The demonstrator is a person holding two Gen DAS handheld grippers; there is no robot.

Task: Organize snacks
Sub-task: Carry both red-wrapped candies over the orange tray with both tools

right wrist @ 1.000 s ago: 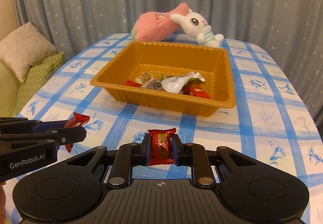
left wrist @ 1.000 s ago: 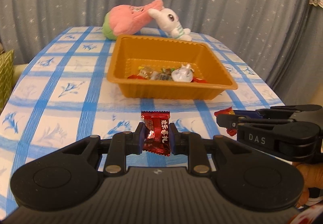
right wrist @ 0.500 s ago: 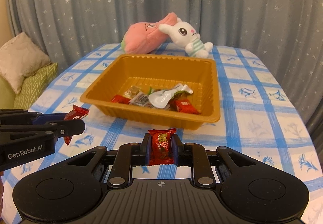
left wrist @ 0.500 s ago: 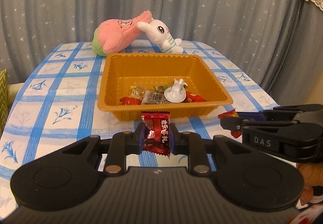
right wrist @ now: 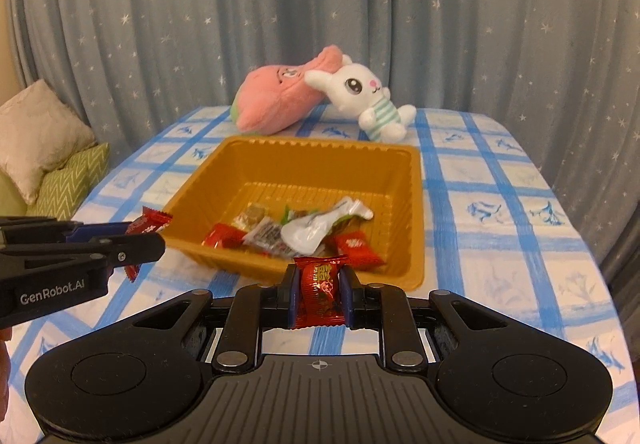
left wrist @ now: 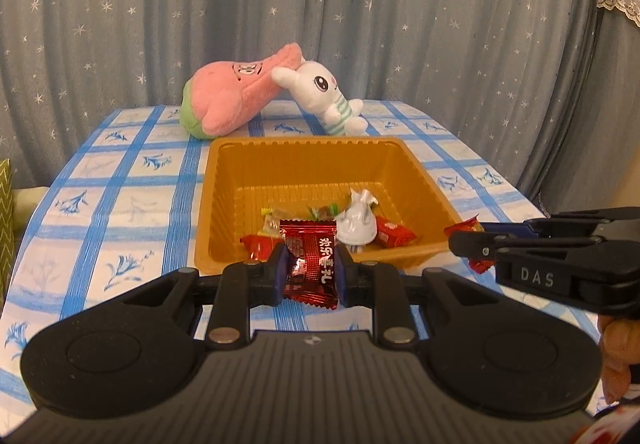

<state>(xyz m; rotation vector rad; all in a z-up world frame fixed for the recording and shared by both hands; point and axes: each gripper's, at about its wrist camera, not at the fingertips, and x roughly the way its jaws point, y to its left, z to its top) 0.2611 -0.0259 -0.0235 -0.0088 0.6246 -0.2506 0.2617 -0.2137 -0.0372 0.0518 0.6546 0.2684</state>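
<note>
Two wrapped candies were held, one in each gripper, just short of the near wall of the orange tray (left wrist: 416,180) on the checked bench (left wrist: 120,204). The left gripper (left wrist: 310,270) was closed on a dark red candy (left wrist: 310,264), its fingers (left wrist: 279,268) pressing the middle of the packet from both sides. The right gripper (right wrist: 319,294) clamped a brighter red candy (right wrist: 320,292) the same way, upright between its pads. Such sweets looked light and small, their foil wrappers glossy and likely slippery, crinkling under pressure rather than breaking. A hold across the firm filled centre seemed soundest, since the crimped flat ends would probably fold and slide. Several snacks (right wrist: 304,232) already lay loose in the tray bottom. Two plush toys (left wrist: 260,96) sat beyond it, well apart.
</note>
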